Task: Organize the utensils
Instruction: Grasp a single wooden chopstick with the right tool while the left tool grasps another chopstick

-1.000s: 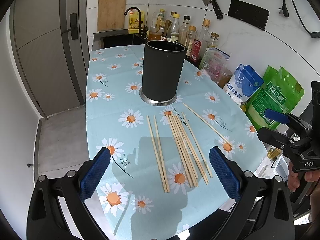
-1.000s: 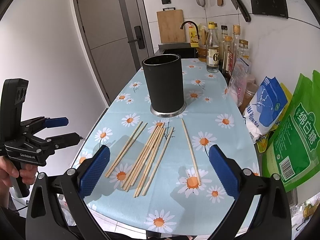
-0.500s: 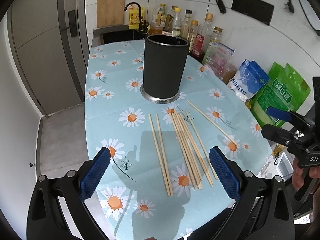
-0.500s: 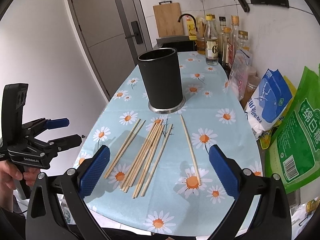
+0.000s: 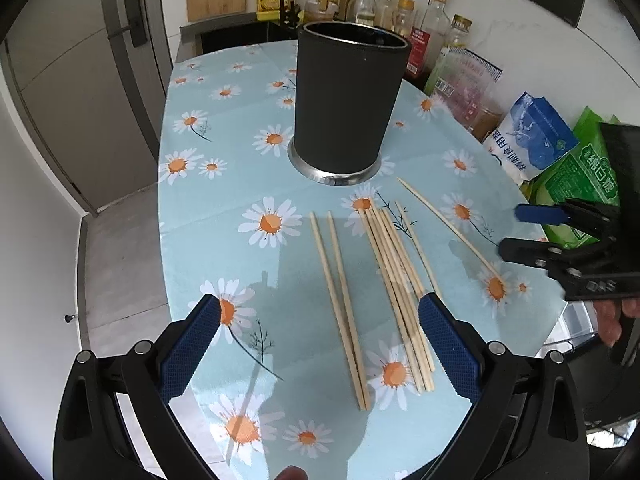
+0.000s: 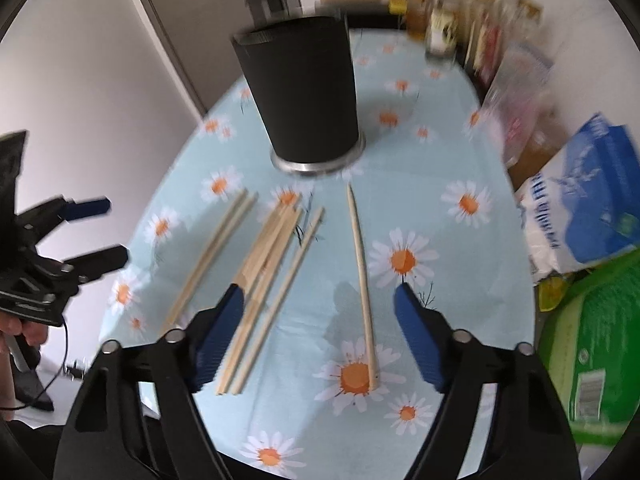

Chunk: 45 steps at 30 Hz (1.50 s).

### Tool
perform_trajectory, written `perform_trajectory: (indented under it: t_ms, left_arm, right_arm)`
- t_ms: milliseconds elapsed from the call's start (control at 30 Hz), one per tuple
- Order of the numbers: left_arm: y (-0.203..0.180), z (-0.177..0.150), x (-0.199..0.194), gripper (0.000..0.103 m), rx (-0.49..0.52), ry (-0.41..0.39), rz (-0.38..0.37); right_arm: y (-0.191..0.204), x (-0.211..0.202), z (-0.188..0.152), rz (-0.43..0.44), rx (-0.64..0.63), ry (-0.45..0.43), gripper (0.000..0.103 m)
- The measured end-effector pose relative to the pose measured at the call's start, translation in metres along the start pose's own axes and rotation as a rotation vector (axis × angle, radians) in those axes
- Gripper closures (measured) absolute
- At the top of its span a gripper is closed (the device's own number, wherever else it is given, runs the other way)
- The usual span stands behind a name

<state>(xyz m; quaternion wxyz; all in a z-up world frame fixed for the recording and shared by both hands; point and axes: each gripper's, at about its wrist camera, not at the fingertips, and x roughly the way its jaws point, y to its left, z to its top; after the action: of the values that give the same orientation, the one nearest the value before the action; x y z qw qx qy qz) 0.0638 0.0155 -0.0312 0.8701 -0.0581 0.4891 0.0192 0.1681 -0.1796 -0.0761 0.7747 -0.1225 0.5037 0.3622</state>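
Several wooden chopsticks lie on the daisy tablecloth in front of a tall black utensil holder [image 5: 348, 100] [image 6: 300, 92]. A pair [image 5: 340, 300] lies at the left, a bundle [image 5: 396, 280] in the middle, and a single chopstick [image 5: 444, 228] at the right. My left gripper [image 5: 320, 340] hovers open above the pair, touching nothing. My right gripper [image 6: 318, 320] hangs above the single chopstick [image 6: 362, 272]. Its jaws are closing, the stick lies on the table between the fingers, and the pads do not press on it. Each gripper also shows in the other's view: right gripper [image 5: 510, 232], left gripper [image 6: 116, 232].
Bottles [image 5: 436, 20] line the wall behind the holder. A blue-white bag [image 5: 528, 136] and a green bag [image 6: 592, 344] stand along the table's right side. The table's near edge is just under the grippers, and a grey door [image 5: 80, 80] is at the left.
Both grippers have come forward and down towards the chopsticks. The right gripper's fingers have narrowed, and its view is now blurred by motion. The chopsticks and the holder have not moved.
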Motion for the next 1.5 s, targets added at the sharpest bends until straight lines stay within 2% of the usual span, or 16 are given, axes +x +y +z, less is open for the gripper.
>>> perform_trajectory:
  t_ms: [67,200,233,267,533,633,767,867,933,1133,1267,1433,1500]
  left_arm:
    - [0.002,0.004,0.005,0.007,-0.007,0.017,-0.006]
    - [0.006,0.007,0.014,0.007,-0.019,0.038,-0.018]
    - [0.006,0.008,0.017,0.007,-0.018,0.042,-0.019]
    - [0.006,0.007,0.019,0.007,-0.019,0.049,-0.015]
    - [0.009,0.002,0.036,0.007,-0.03,0.086,-0.031]
    - [0.009,0.001,0.04,0.007,-0.022,0.098,-0.037]
    - [0.012,0.003,0.043,0.007,-0.019,0.108,-0.046]
    - [0.013,0.005,0.044,0.007,-0.009,0.117,-0.044]
    - [0.015,0.006,0.046,0.008,-0.009,0.129,-0.047]
    - [0.02,0.011,0.051,0.008,-0.019,0.161,-0.05]
    - [0.021,0.018,0.055,0.008,-0.04,0.184,-0.056]
    - [0.026,0.029,0.066,0.019,-0.113,0.237,-0.068]
    - [0.029,0.032,0.074,0.028,-0.146,0.274,-0.082]
  right_arm:
    - [-0.005,0.012,0.006,-0.036,-0.009,0.084,0.053]
    - [-0.018,0.037,0.022,-0.039,0.002,0.203,0.065]
    - [-0.02,0.043,0.027,-0.046,-0.003,0.238,0.072]
    - [-0.021,0.046,0.031,-0.061,-0.007,0.261,0.076]
    - [-0.023,0.083,0.055,-0.114,-0.037,0.434,0.077]
    - [-0.021,0.095,0.061,-0.141,-0.046,0.478,0.083]
    - [-0.019,0.102,0.068,-0.178,-0.046,0.501,0.088]
    - [-0.013,0.109,0.072,-0.231,-0.067,0.506,0.097]
    - [-0.011,0.112,0.071,-0.233,-0.051,0.502,0.097]
    - [-0.017,0.103,0.067,-0.158,0.001,0.459,0.098]
    - [-0.023,0.076,0.064,-0.084,0.041,0.416,0.098]
    - [-0.029,0.034,0.063,0.036,0.079,0.331,0.098]
    - [-0.033,0.024,0.063,0.079,0.095,0.31,0.098]
